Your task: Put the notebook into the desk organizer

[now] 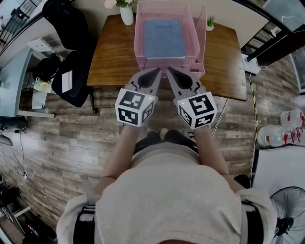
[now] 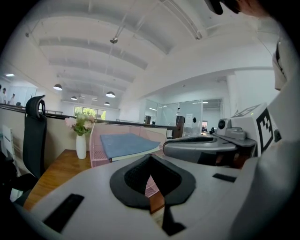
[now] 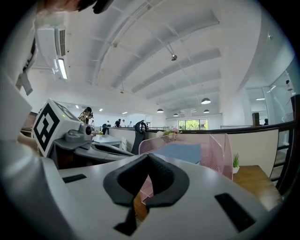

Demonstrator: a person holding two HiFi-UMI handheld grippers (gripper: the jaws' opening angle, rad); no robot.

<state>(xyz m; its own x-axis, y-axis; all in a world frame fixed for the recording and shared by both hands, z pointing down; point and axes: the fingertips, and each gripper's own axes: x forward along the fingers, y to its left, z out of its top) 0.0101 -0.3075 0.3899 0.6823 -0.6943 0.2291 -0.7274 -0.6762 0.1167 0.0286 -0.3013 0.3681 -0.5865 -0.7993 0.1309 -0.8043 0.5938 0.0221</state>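
Observation:
A blue notebook (image 1: 164, 38) lies flat in the top tray of the pink mesh desk organizer (image 1: 141, 59), which stands at the middle of the wooden table (image 1: 109, 62). My left gripper (image 1: 157, 72) and right gripper (image 1: 168, 71) hang side by side at the table's near edge, just short of the organizer's front. Both are shut with nothing between their jaws. The left gripper view shows the left gripper (image 2: 150, 160) with its tips together, and beyond it the notebook (image 2: 126, 143) in the organizer (image 2: 96, 152). From the right gripper (image 3: 148, 158) I see the notebook (image 3: 180, 152) in the organizer (image 3: 220, 154).
A white vase of flowers (image 1: 126, 13) stands left of the organizer and a small potted plant (image 1: 210, 21) to its right. A black office chair (image 1: 71, 76) is off the table's left side. Water jugs (image 1: 271, 136) and a fan (image 1: 288, 217) stand at the right.

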